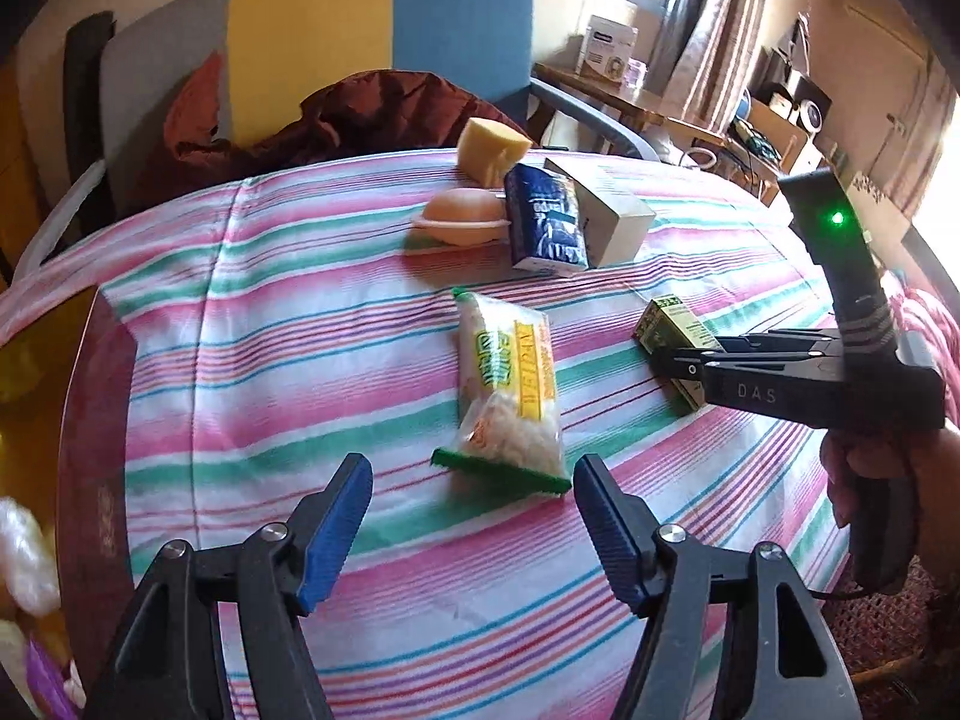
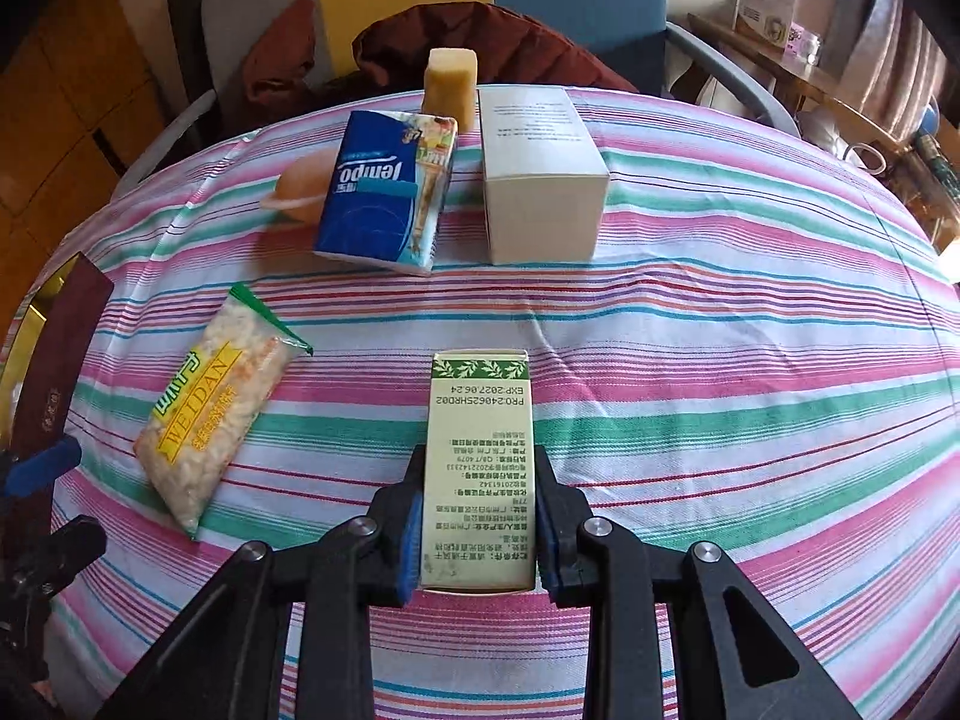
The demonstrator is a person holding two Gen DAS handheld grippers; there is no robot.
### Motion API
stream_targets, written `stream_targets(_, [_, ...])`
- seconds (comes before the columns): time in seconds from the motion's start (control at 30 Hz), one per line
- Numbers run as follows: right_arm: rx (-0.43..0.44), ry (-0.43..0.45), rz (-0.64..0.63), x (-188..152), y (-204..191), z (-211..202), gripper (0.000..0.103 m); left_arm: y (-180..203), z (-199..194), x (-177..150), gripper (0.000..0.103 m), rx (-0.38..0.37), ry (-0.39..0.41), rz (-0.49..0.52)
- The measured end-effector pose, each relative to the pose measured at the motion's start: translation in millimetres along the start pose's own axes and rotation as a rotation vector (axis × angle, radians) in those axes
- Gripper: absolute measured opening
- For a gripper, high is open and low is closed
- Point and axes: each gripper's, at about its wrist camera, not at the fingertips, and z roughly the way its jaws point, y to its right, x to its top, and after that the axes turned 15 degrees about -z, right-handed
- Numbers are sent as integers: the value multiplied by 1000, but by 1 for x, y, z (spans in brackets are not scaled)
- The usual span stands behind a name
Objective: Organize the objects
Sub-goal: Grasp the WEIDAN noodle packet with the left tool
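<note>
A small green-and-cream carton (image 2: pixel 480 420) lies on the striped cloth (image 2: pixel 720 330), and my right gripper (image 2: pixel 479 462) is shut on its near half, blue pads pressed on both long sides. The left wrist view shows that gripper (image 1: pixel 678 366) at the right, clamped on the carton (image 1: pixel 669 327). My left gripper (image 1: pixel 473 474) is open just above the cloth, at the near end of a clear snack bag (image 1: pixel 507 384) with a yellow label; nothing touches its pads. Farther back stand a blue tissue pack (image 2: pixel 384 192), a white box (image 2: pixel 540 180), a yellow sponge (image 2: pixel 450 87) and a peach lidded dish (image 2: pixel 297 192).
A dark red flat box (image 1: pixel 90 420) lies at the table's left edge. Behind the table stands a chair with a yellow and blue back (image 1: pixel 384 30), a dark red garment (image 1: pixel 336 120) draped on it. A cluttered wooden side table (image 1: pixel 630 96) is at the back right.
</note>
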Motion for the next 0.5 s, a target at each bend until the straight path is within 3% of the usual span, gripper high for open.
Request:
stream_targets(0.13, [1, 0, 3, 1, 0, 2, 30, 21, 25, 15, 71, 42, 10, 71])
stream_targets(0.33, [48, 7, 58, -1, 10, -1, 30, 25, 60, 22, 71, 75, 1, 98])
stream_targets(0.5, [47, 8, 51, -2, 13, -3, 30, 16, 62, 21, 70, 35, 39, 92])
